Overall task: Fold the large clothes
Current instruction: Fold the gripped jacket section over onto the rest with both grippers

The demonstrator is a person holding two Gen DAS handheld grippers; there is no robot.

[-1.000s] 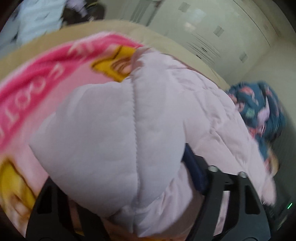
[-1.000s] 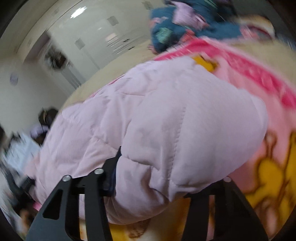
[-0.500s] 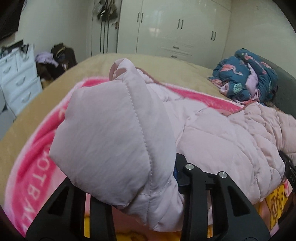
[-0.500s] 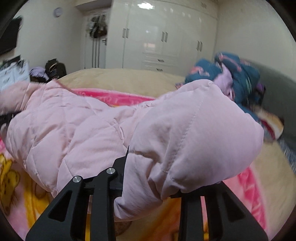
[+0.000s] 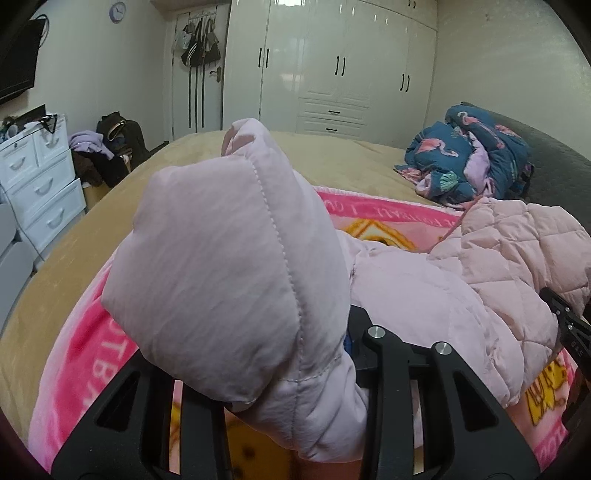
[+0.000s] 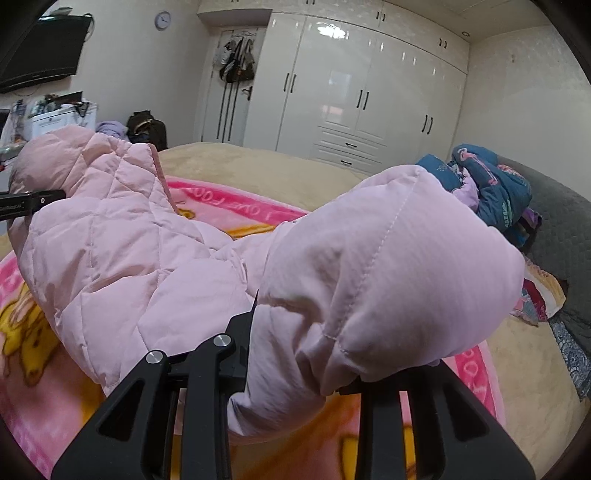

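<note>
The pale pink quilted puffer jacket (image 5: 424,280) is strung between my two claws above the bed, its padded middle sagging down onto the pink cartoon blanket (image 5: 373,218) while both ends are lifted clear. My left gripper (image 5: 295,354) is clamped tight on one puffy end of it; the stuffing bulges up and over my fingers (image 5: 384,354) so that the bulk of the fabric fills the near view, and the jaws stand as close together as the thick cloth between them lets them. My right gripper (image 6: 299,354) has the other end pinched the same way, a fat roll of pink folded over its fingers (image 6: 218,354), jaws pressed in on the cloth. From the right wrist view I can see the jacket (image 6: 122,251) running away to the left, where a black bit of the left tool pokes out from behind it; from the left wrist view the edge of the right tool shows at the far right, touching the quilting. The blanket lies on a tan bedspread (image 5: 332,155). Near the dark grey headboard (image 5: 554,166) sits a crumpled blue flamingo-print quilt (image 5: 469,155), well apart from the jacket. Beyond the bed stand glossy white wardrobes (image 5: 343,74), a door hung with bags (image 5: 199,48), a white chest of drawers (image 5: 37,184) at the left, and a wall clock (image 5: 118,7).
</note>
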